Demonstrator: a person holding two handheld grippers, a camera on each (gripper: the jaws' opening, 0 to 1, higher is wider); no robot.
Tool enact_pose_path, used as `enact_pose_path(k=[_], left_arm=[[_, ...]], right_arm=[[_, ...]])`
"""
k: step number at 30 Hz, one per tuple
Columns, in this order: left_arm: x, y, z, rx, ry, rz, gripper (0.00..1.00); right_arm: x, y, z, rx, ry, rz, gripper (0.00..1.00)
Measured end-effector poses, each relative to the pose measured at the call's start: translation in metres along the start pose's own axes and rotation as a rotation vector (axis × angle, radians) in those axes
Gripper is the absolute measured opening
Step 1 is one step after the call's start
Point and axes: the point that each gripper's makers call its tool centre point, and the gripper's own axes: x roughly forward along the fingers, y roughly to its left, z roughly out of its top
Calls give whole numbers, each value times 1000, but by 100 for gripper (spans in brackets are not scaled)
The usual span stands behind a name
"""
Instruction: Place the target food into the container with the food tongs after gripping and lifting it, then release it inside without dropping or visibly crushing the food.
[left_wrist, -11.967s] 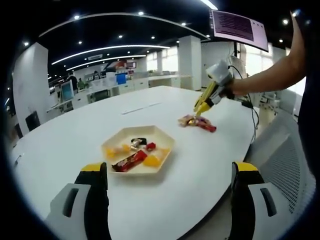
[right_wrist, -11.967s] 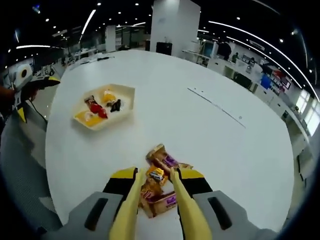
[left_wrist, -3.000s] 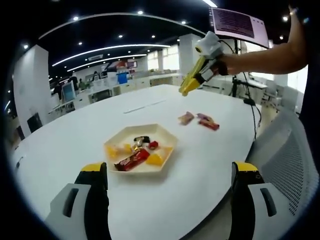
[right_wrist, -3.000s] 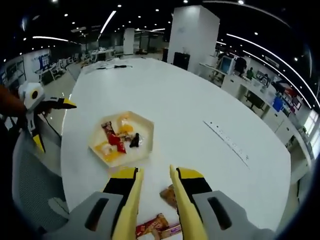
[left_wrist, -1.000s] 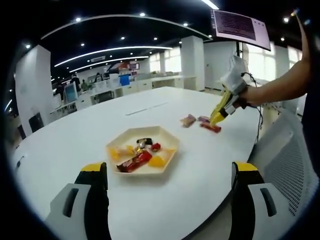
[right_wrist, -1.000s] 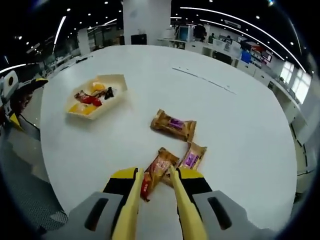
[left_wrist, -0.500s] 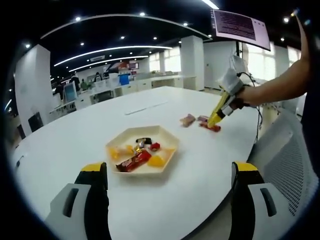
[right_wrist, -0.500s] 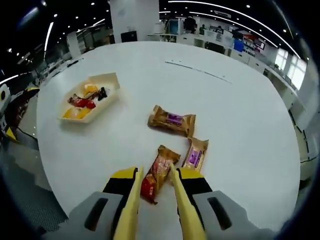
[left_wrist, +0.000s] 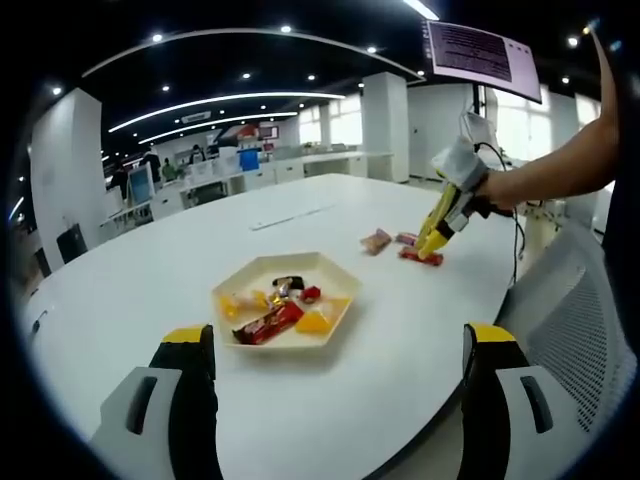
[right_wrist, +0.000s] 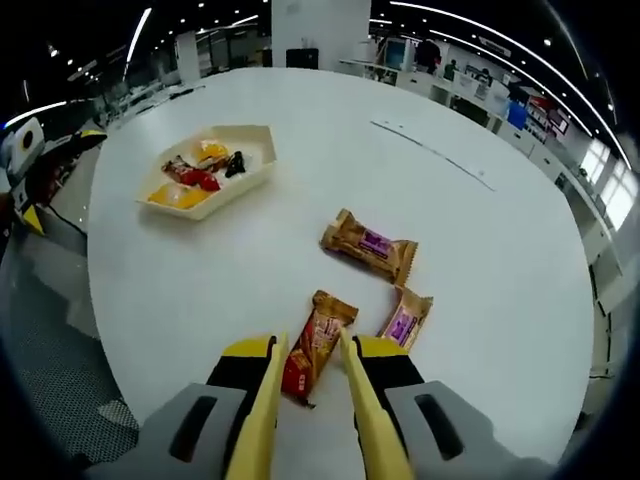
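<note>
Lying flat on the white table (right_wrist: 250, 250), the red and orange snack bar (right_wrist: 315, 345) sits between the two yellow tips of our right tongs (right_wrist: 305, 352), its red end nearest us and its orange-brown end pointing away; the wrapper looks smooth and uncrushed. The tips flank it closely, but we cannot tell whether they press on it or merely stand beside it. Just right of the tongs lies a small brown packet with a purple label (right_wrist: 405, 322), and beyond that, farther ahead, a larger brown packet with a purple label (right_wrist: 369, 245) rests at a slant. Well ahead and to the left of the tongs stands the pale hexagonal tray (right_wrist: 258, 182), holding a red bar, a dark sweet and yellow-orange pieces. In the left gripper view our left gripper (left_wrist: 340, 375) hangs with its jaws wide apart over the near table edge, the tray (left_wrist: 335, 275) just ahead between them. Past it we see the right tongs (left_wrist: 432, 243) angled down onto the packets, held by a bare forearm (left_wrist: 560, 165).
</note>
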Motion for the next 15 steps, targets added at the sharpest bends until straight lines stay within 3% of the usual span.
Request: enact_pose_path(k=[7, 10, 15], left_arm=[[0, -1, 0, 2, 4, -3, 99], [0, -1, 0, 3, 4, -4, 99], [0, -1, -1, 3, 6, -4, 99]], right_arm=[[3, -1, 0, 89, -17, 7, 29], [7, -3, -6, 108, 11, 5, 29], [7, -6, -9, 90, 11, -11, 25]])
